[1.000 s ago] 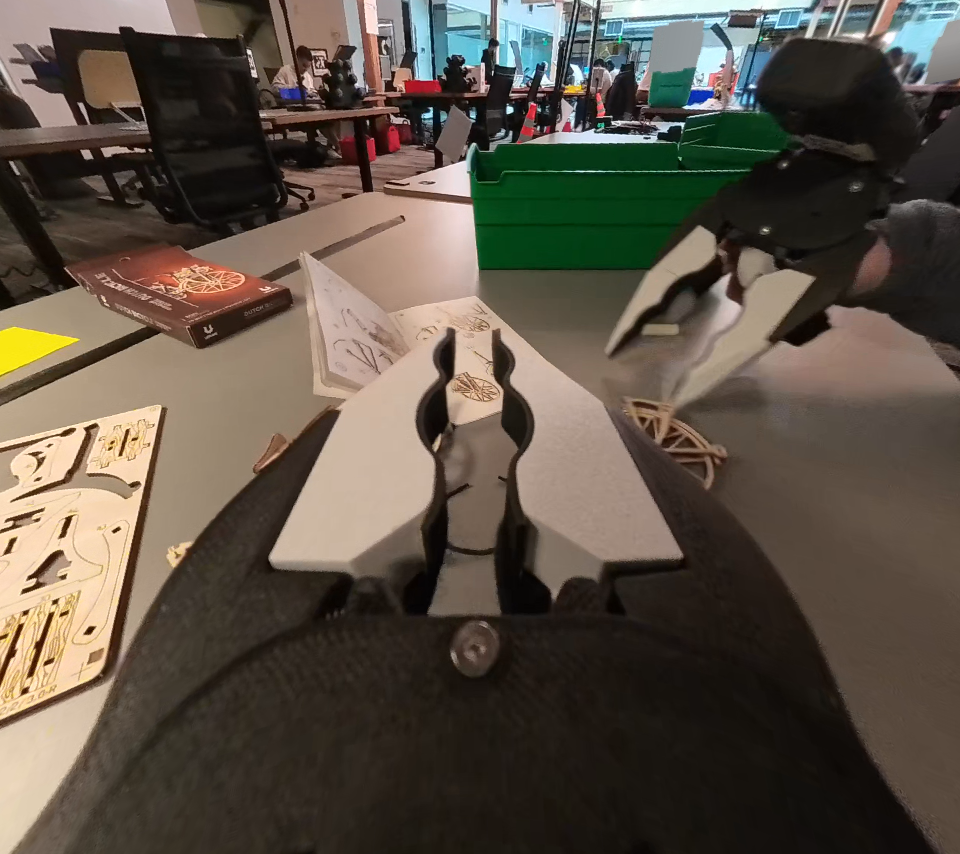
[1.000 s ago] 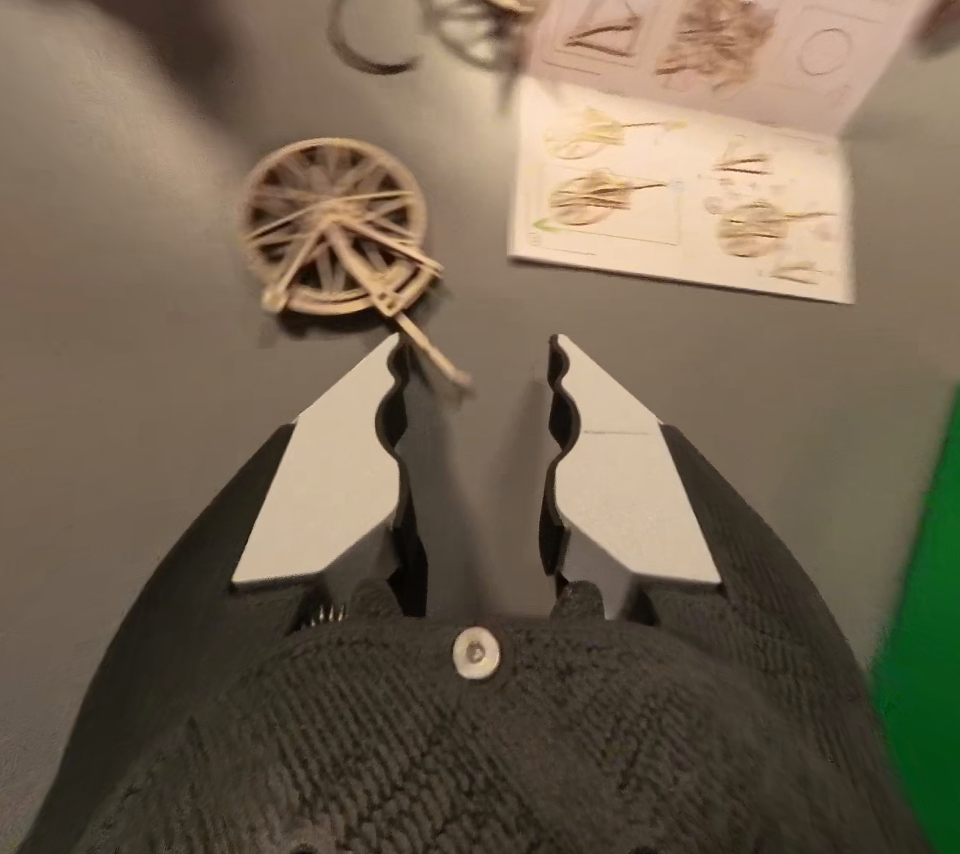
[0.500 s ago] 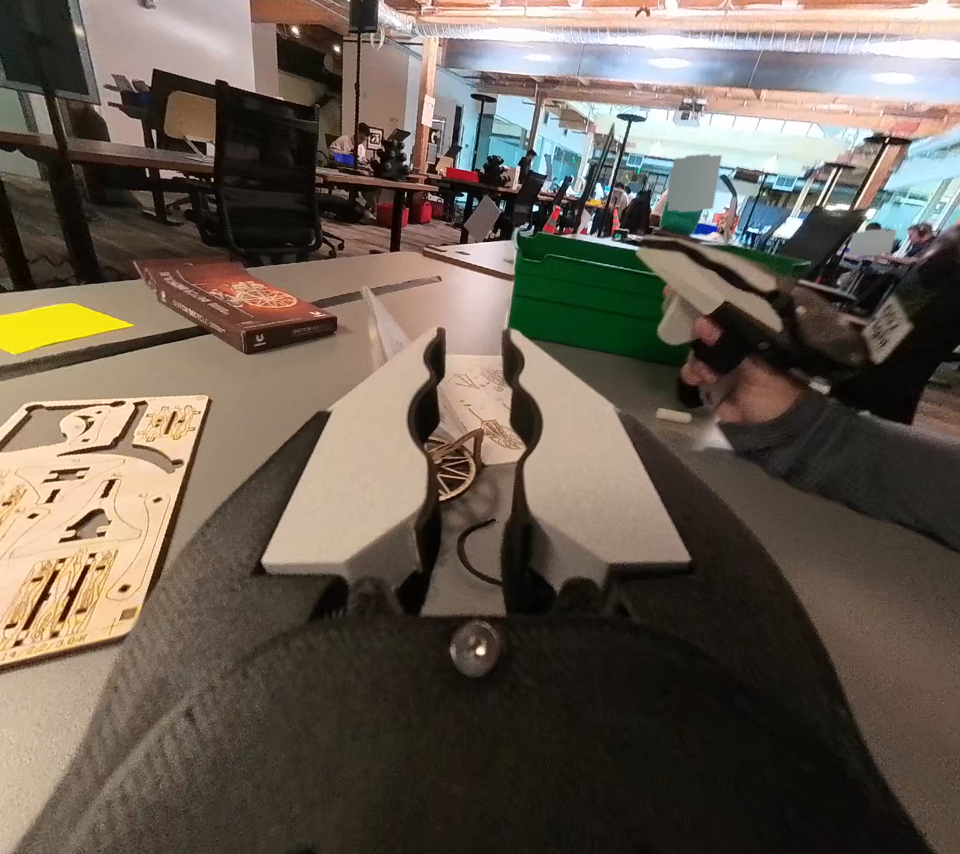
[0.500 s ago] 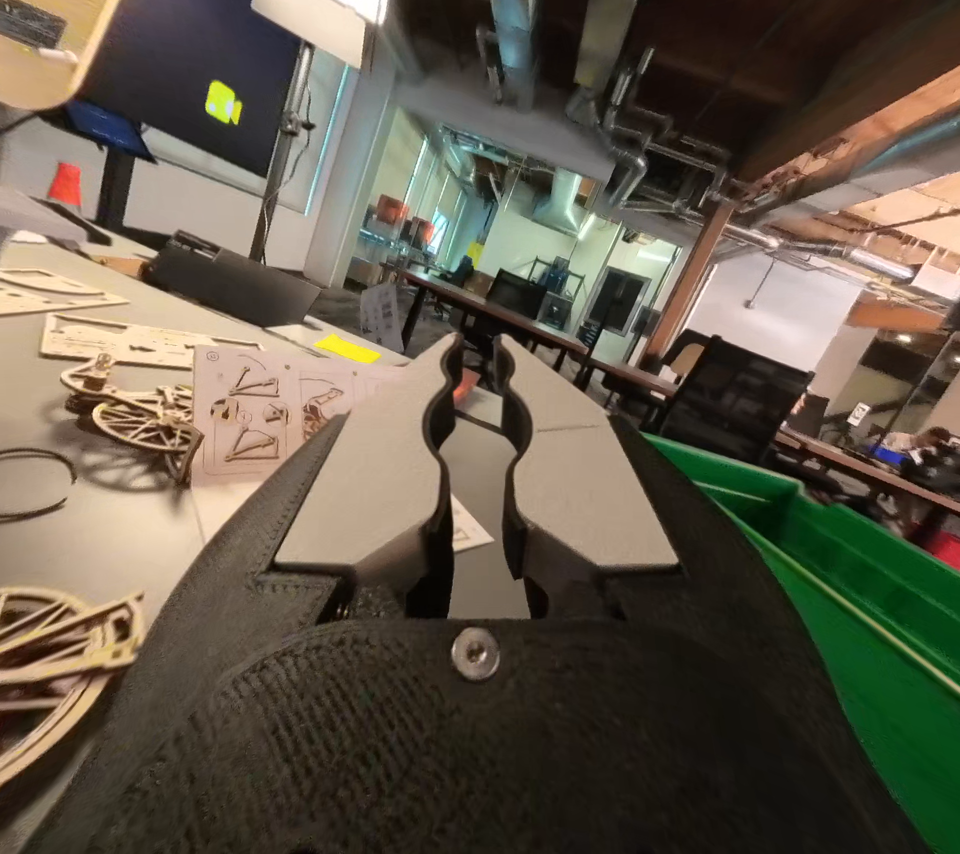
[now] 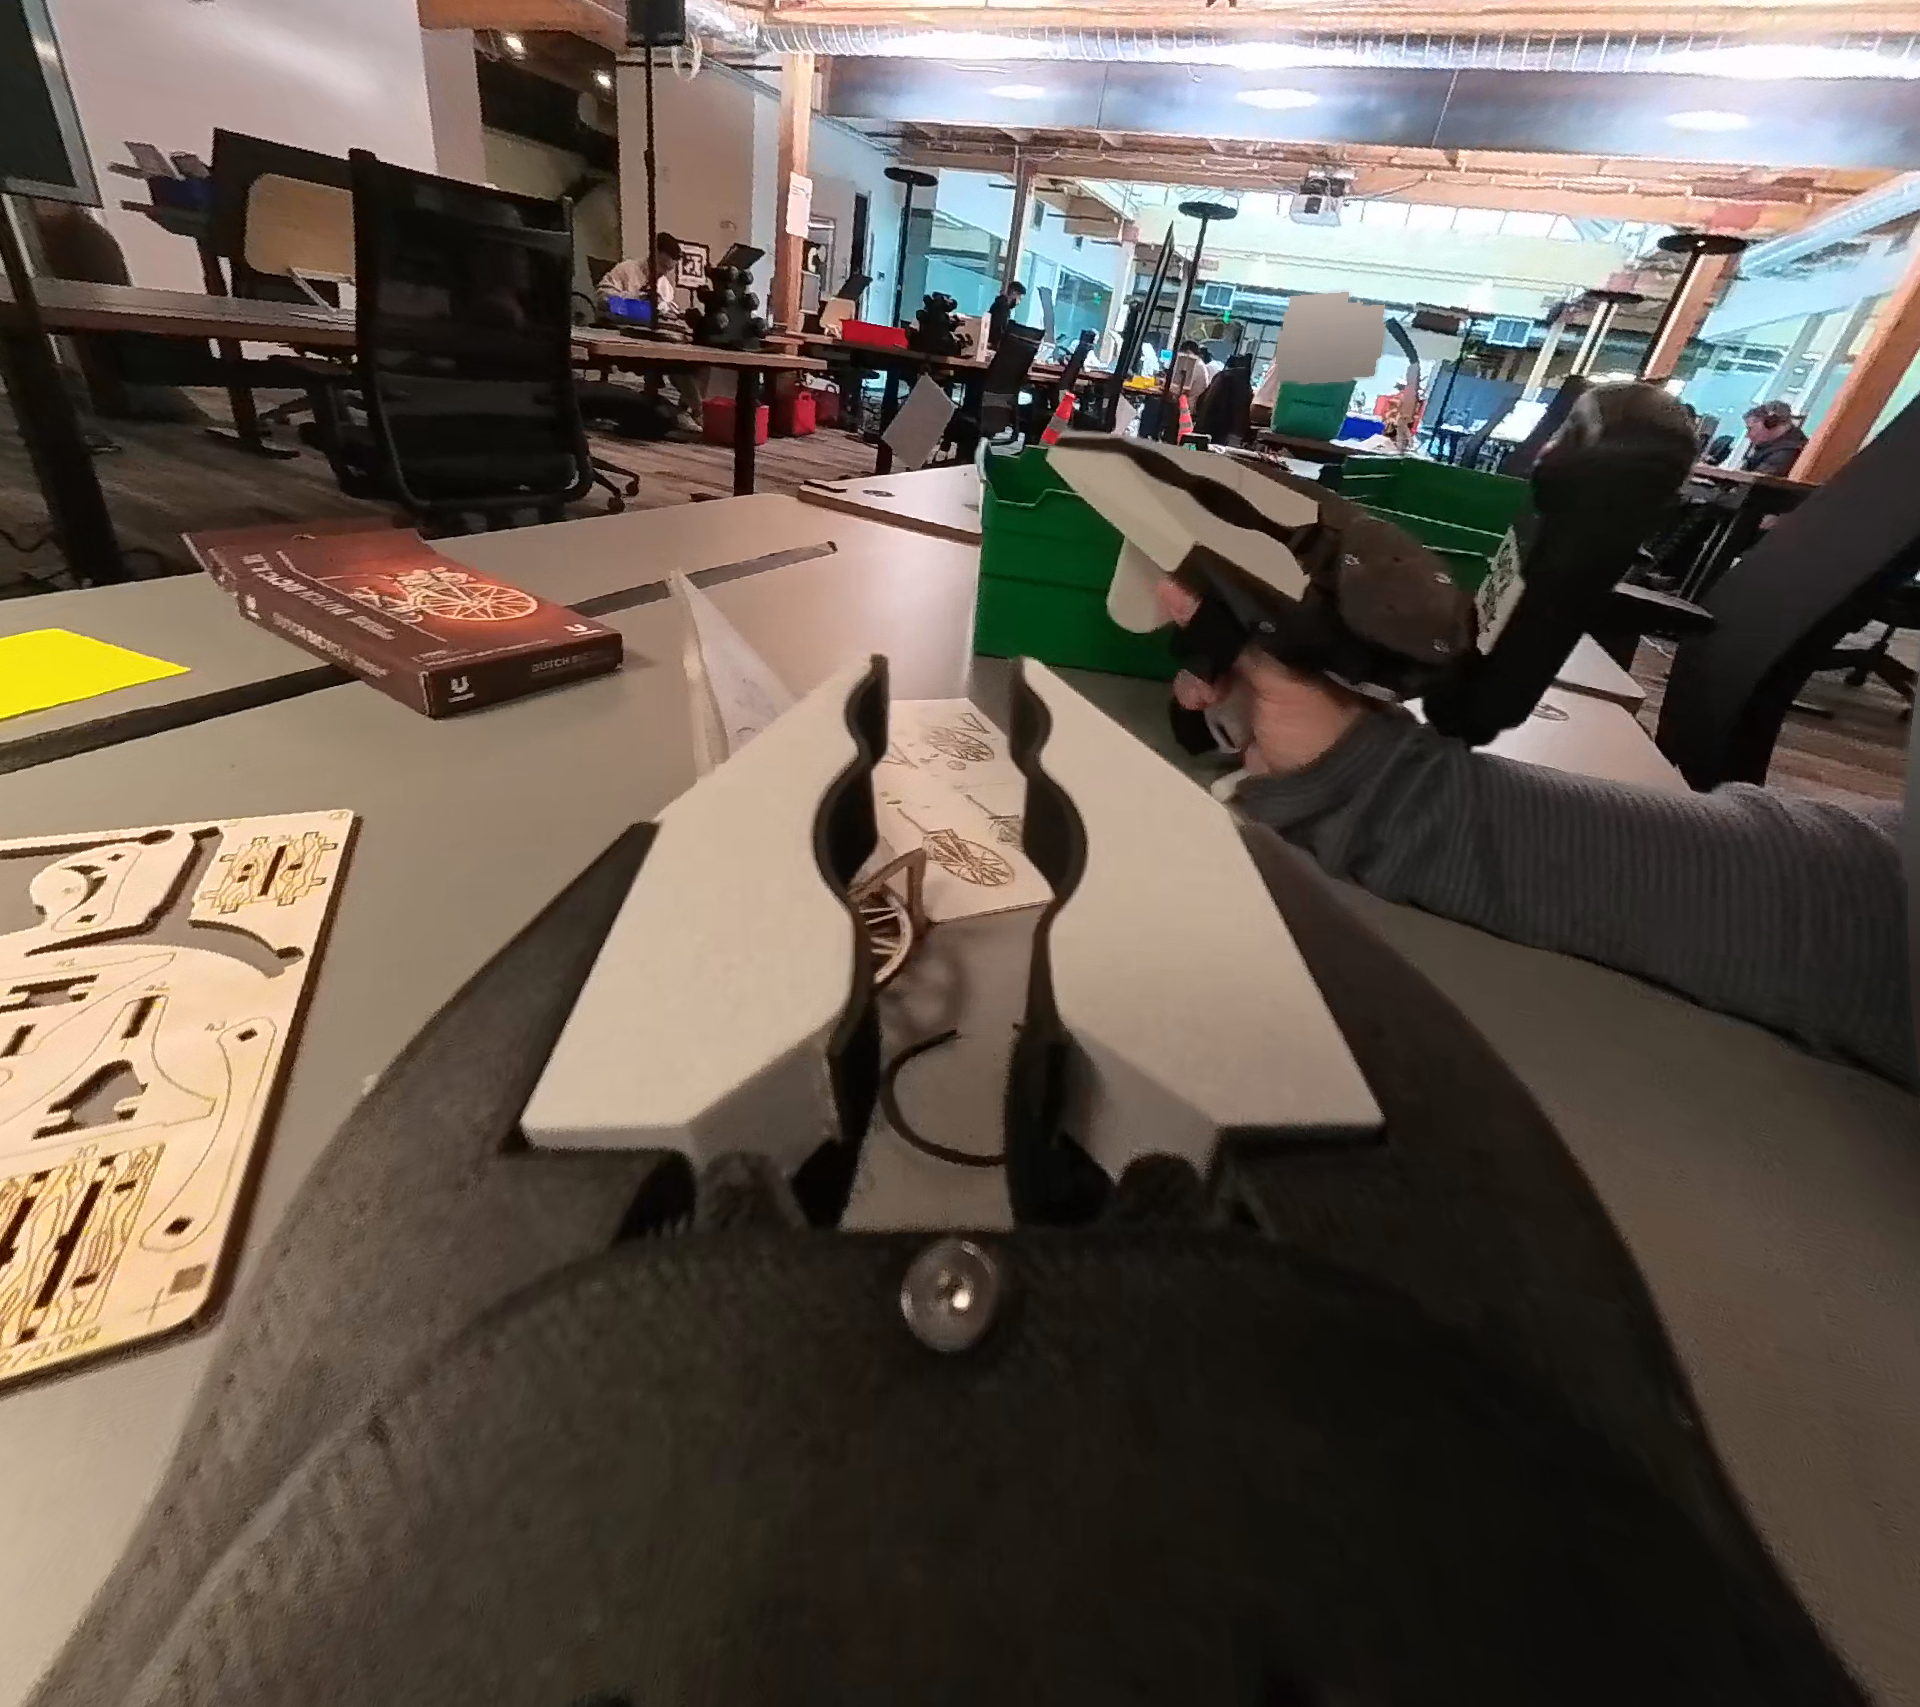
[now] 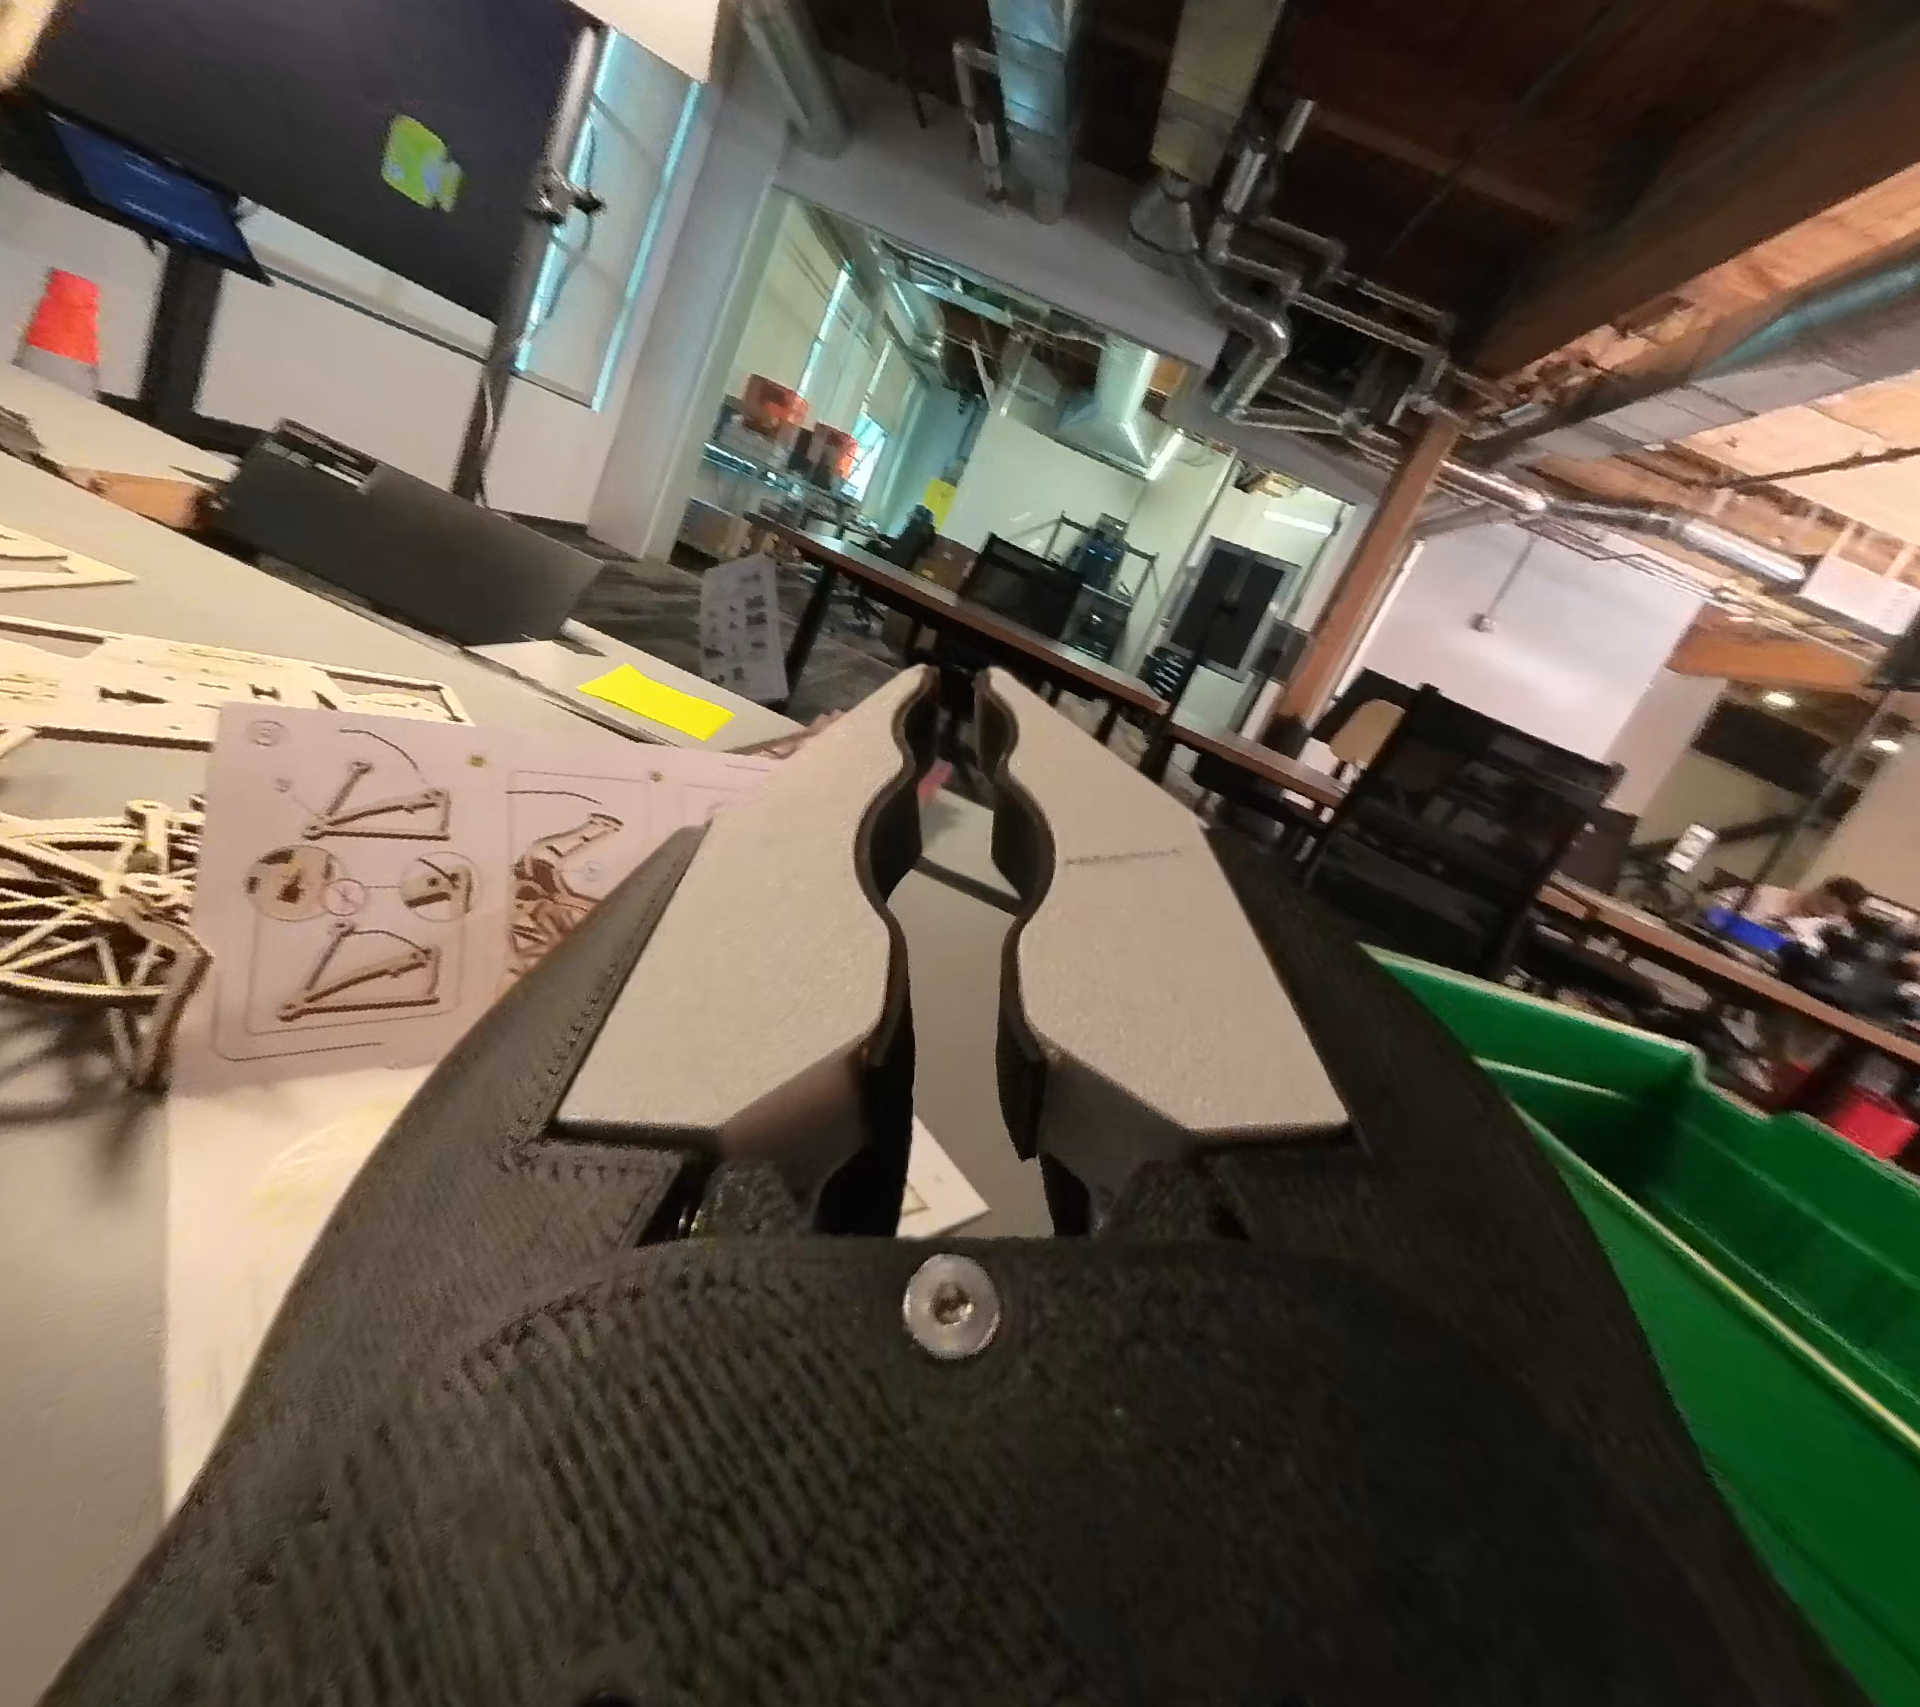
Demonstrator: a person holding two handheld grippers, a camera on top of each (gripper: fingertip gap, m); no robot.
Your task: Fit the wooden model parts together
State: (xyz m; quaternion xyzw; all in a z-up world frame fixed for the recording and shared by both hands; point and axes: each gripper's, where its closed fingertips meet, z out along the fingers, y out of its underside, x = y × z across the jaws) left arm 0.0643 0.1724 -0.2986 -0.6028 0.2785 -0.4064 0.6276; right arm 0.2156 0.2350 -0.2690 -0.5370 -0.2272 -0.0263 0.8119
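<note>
While held low over the grey table (image 5: 468, 784), left gripper (image 5: 945, 691) noted released: fingers parted with a clear gap, nothing between them. Seen through that gap, on the tabletop: part of a wooden spoked wheel assembly (image 5: 888, 914), a thin black ring (image 5: 925, 1107) nearer the gripper base, and the open instruction booklet (image 5: 956, 816) just beyond the wheel. Toward the left edge of the table, a laser-cut wooden parts sheet (image 5: 135, 1065), lying flat, several pieces already punched out. Farther back on the left, a brown model kit box (image 5: 416, 618) and a yellow sheet (image 5: 62, 670). Green plastic bin (image 5: 1049, 597) standing past the booklet, toward the far right of the table.

Right gripper (image 6: 954, 691) raised off the table, held in a hand (image 5: 1278, 712) with a grey ribbed sleeve (image 5: 1621, 878), tilted upward toward the room. Fingers narrowly apart, tips close but not touching; nothing gripped. From the right wrist view: wooden wheel assembly (image 6: 83, 899) resting on the table at far left, touching the edge of the instruction booklet (image 6: 343, 878); more cut parts sheets (image 6: 208, 681) beyond it; yellow sheet (image 6: 655, 701) near the far table edge; green bin (image 6: 1683, 1242) close on the right.

No wooden part held by either gripper.
</note>
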